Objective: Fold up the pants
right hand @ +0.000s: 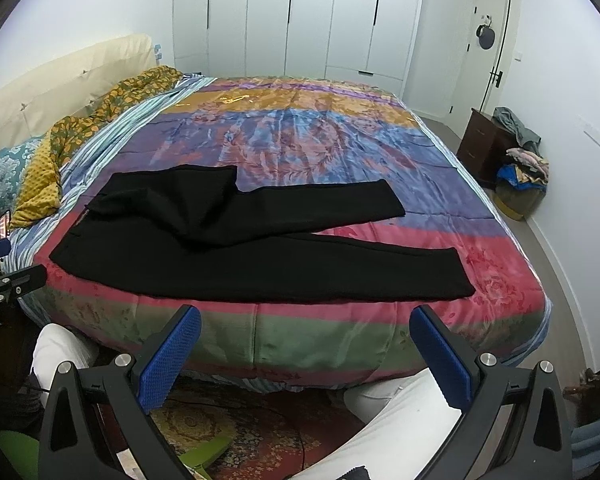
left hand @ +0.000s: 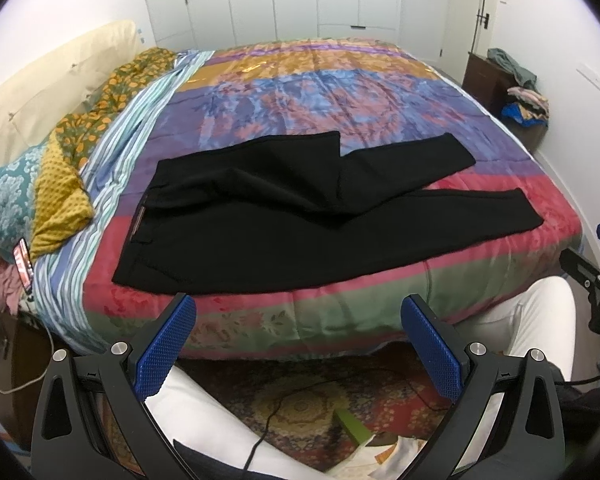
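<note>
Black pants (left hand: 284,216) (right hand: 236,240) lie spread flat near the front edge of a bed with a colourful quilt (left hand: 300,92) (right hand: 300,132). The waistband points left and the two legs run right, slightly apart at the hems. My left gripper (left hand: 298,320) hovers open in front of the bed edge, short of the pants, with nothing between its blue pads. My right gripper (right hand: 306,330) is likewise open and empty, held before the bed edge below the nearer leg. Part of the right gripper shows at the right edge of the left wrist view.
Pillows and a mustard blanket (left hand: 60,200) pile up at the bed's left end. A dark nightstand (right hand: 484,144) with clothes and a laundry heap (right hand: 520,180) stands at the right wall. White wardrobes (right hand: 300,16) line the back. A person's white-trousered legs (right hand: 388,428) and a patterned rug (left hand: 300,412) lie below.
</note>
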Demonstrator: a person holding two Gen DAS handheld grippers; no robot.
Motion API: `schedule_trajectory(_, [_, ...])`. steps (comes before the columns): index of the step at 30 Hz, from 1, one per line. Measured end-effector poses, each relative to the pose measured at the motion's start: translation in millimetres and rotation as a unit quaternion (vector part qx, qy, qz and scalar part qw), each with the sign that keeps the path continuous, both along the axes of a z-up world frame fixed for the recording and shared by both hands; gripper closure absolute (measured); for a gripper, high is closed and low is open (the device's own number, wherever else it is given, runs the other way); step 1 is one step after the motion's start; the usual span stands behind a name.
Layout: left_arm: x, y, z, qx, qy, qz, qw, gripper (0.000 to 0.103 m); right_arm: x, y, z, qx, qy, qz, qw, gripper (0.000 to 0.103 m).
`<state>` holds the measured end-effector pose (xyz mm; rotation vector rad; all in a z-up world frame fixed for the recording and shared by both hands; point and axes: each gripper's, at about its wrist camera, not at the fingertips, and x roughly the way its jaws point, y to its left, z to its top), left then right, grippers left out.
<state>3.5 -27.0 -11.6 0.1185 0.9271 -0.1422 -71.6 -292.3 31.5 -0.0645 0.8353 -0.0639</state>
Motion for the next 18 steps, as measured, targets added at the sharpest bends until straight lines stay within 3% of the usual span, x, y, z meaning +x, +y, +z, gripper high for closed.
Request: schedule_trajectory(18, [0, -4, 13, -0.025, -0.027, -0.035, 0.9987, 0.001, 1, 15, 18, 0.019, -0.034, 0.061, 0.997, 0.0])
